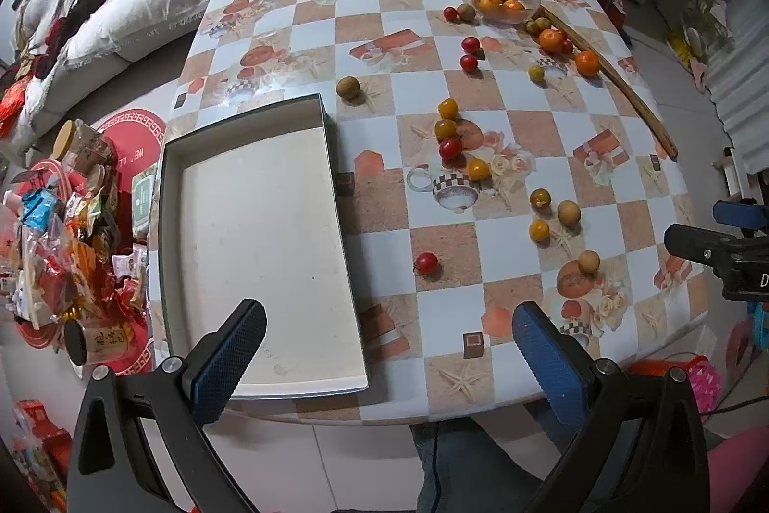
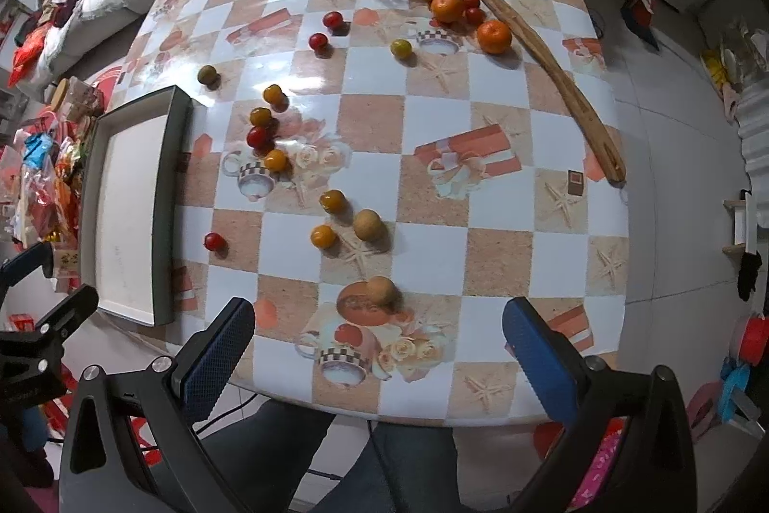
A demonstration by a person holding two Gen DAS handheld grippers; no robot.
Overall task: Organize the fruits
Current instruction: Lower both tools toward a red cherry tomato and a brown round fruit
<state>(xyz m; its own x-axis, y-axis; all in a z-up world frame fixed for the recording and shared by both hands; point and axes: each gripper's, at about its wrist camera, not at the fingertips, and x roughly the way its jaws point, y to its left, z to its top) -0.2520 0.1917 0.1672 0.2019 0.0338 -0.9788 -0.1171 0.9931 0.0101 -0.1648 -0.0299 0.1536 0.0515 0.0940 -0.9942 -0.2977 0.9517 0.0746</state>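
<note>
Both tools hung empty with jaws apart; the right tool was nearer the tan fruit, lying just beyond it on the surface's near edge, right of the empty tray

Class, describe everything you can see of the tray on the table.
The tray is a shallow rectangle with a dark grey rim and a pale cream floor, faintly scuffed. It looks like metal or plastic; which one cannot be told. It is empty and lies flat at the left side of the table, one corner jutting past the table's edge. No fruit touches it; the nearest, a brown fruit, lies just off its far corner. Neither gripper touches it.
</note>
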